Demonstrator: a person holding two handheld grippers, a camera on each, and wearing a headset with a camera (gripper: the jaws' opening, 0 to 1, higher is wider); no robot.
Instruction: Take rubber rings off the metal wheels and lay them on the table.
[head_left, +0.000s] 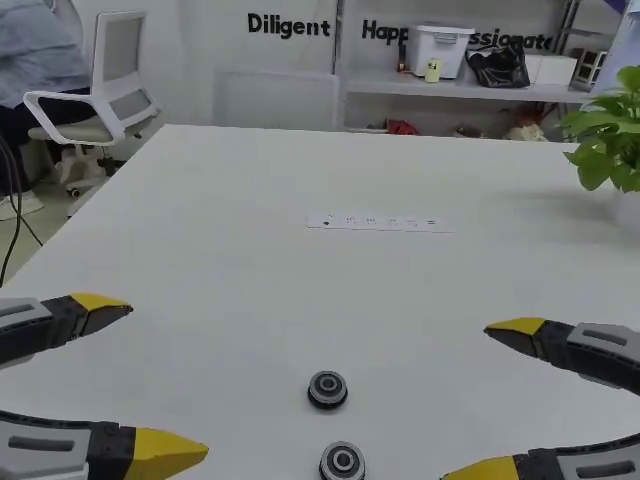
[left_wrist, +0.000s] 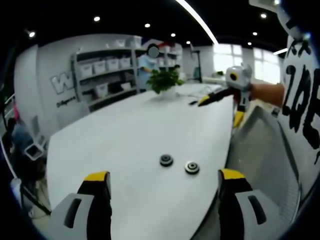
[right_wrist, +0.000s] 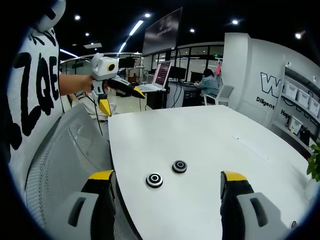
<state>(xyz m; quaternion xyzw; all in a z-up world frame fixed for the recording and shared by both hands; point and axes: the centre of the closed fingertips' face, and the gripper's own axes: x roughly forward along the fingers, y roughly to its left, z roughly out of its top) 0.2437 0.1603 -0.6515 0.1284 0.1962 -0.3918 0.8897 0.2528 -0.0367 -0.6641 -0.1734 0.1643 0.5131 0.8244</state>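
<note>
The left tongs and the right tongs hover low over the near edge of a white table, one at each side of my head view. Both have their yellow-tipped jaws spread wide and hold nothing.

Two small metal wheels lie flat on the table between the tongs, touched by neither. The far wheel sits a little further in from the edge. The near wheel lies just beside it, closer to me and at the bottom of the head view. Each wheel has a dark outer band around a paler centre. I take this band to be its rubber ring, seated on the wheel.

In the left gripper view, the left tongs frame the far wheel and the near wheel just ahead of the open jaws. The right tongs hang beyond, held in a bare hand.

In the right gripper view, the right tongs frame the near wheel and the far wheel. The left tongs are raised across the table corner.

Further back on the table lies a white power strip. A green plant stands at the right edge. A white office chair stands beyond the table's far left corner.
</note>
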